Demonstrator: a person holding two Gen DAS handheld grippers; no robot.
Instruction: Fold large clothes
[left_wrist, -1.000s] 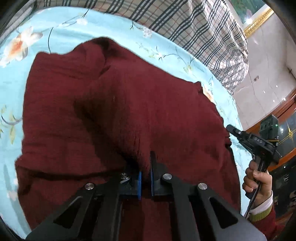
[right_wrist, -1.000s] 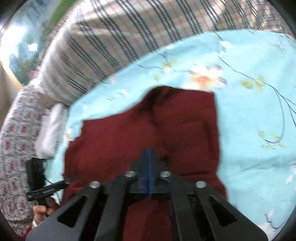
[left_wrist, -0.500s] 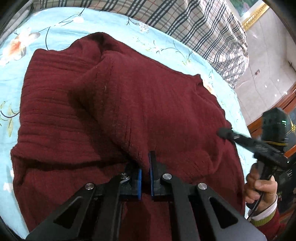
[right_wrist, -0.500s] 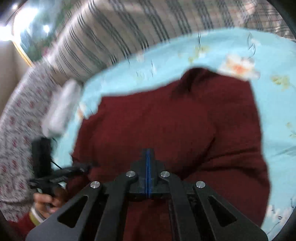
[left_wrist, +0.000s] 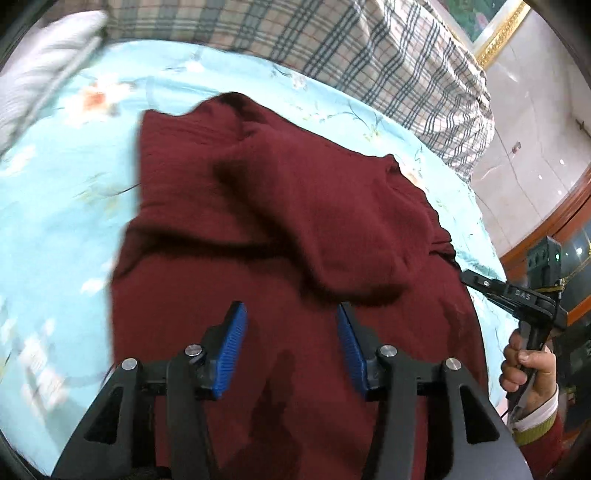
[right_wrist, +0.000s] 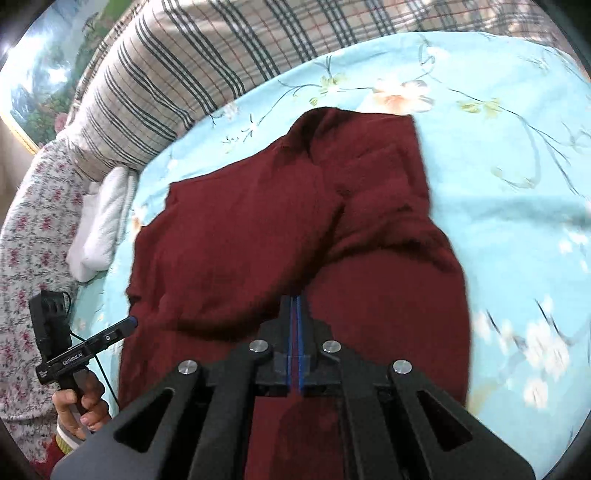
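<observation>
A dark red knitted sweater (left_wrist: 280, 206) lies on the light blue flowered bedsheet (left_wrist: 66, 221), with a folded-over flap resting on its lower part. My left gripper (left_wrist: 291, 326) hovers just short of that flap's edge. Its jaws are opening, and the blue pads (left_wrist: 234, 334) stand apart with only the flat sweater below them. In the right wrist view the sweater (right_wrist: 240, 229) fills the middle. My right gripper (right_wrist: 295, 310) is shut on the flap's edge, and a thin red strip shows between its pads as they begin to part. Each view shows the other gripper held in a hand: the right gripper (left_wrist: 517, 295) and the left gripper (right_wrist: 107, 336).
A plaid quilt (right_wrist: 177, 66) is heaped along the far side of the bed. A white folded cloth (right_wrist: 99, 221) and a flower-print fabric (right_wrist: 26, 229) lie at the left. Wooden furniture (left_wrist: 554, 229) and a pale tiled floor (left_wrist: 535, 122) are beyond the bed's right edge.
My left gripper's jaws have opened and let go of the sweater fold, which now lies flat. Both grippers have shifted across the bed. A red strip now shows between the right pads.
</observation>
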